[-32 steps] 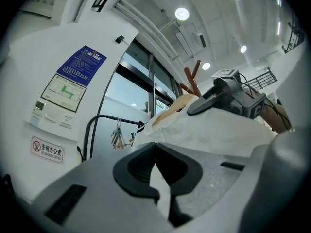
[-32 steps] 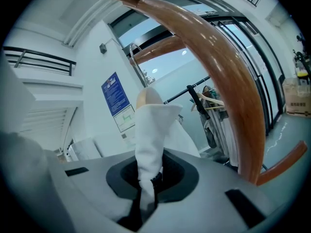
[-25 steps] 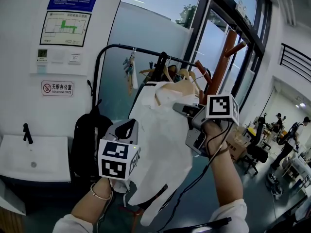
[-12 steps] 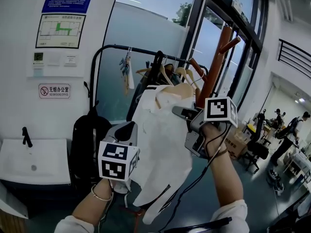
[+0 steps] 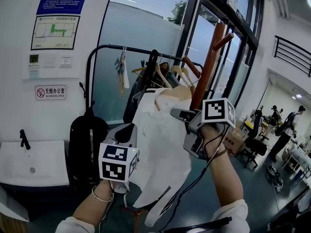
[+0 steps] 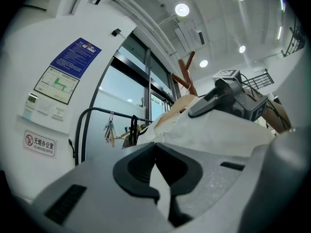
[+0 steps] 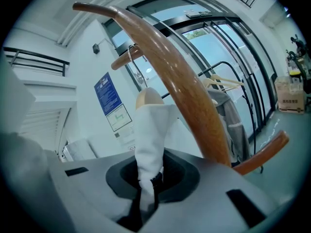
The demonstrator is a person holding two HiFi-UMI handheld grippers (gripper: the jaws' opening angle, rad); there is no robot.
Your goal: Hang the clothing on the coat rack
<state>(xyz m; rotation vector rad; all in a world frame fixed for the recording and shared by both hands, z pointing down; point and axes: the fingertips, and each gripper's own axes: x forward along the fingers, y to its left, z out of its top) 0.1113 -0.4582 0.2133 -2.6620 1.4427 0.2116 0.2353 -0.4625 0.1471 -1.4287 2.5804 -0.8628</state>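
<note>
- left gripper (image 6: 156, 152): jaws closed, a thin fold of white cloth pinched between them; in the head view it sits at the garment's left edge, low.
- black rail (image 5: 131, 49): one, behind the garment, carrying a bunch of pegs and several wooden hangers (image 5: 163, 74); they overlap too much for an exact count.
- white garment (image 5: 163, 140): one, held in the air in front of the rail, not on any rack yet; it hangs limp between the two grippers with its hem trailing down.
- handling, judged: light, soft and floppy, with no stiffness of its own, so cloth-only pinches can let it slide.
- hanger (image 5: 177, 92): one inside the garment, tan shoulder showing at the top. It looks like the best place to take hold, at the shoulder or neck; its hook is not clear.
- right gripper (image 7: 150, 178): jaws clamped on a bunched strip of white cloth just below the hanger end.
- coat stand (image 5: 208, 64): one brown post to the right of the garment, two pegs visible; one peg is close over the right gripper.
- which of the rail or the stand is the intended rack: cannot tell.
</note>
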